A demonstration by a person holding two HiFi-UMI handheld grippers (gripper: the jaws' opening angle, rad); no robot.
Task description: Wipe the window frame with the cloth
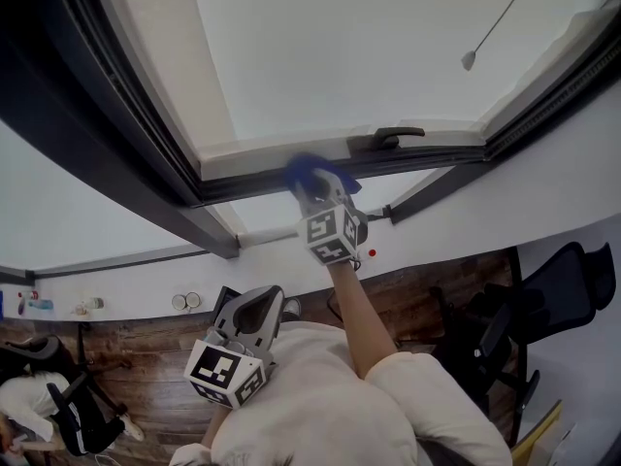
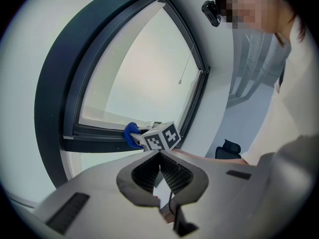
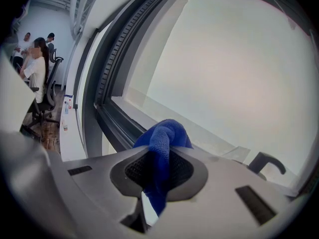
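blue cloth (image 1: 307,170) is bunched up and clenched in the right gripper's (image 1: 318,194) jaws, a tail of it hanging out the back. It's pressed against the lower dark rail of the window frame (image 1: 243,184), near the frame's black handle (image 1: 393,137). Left gripper (image 1: 254,311) hangs well below the frame by the person's chest, jaws pinched together on nothing. Wooden floor (image 1: 155,357) sits far under the frame

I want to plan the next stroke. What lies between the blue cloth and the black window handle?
Only bare window frame lies between the cloth and the handle; the head view shows it, and the right gripper view too.
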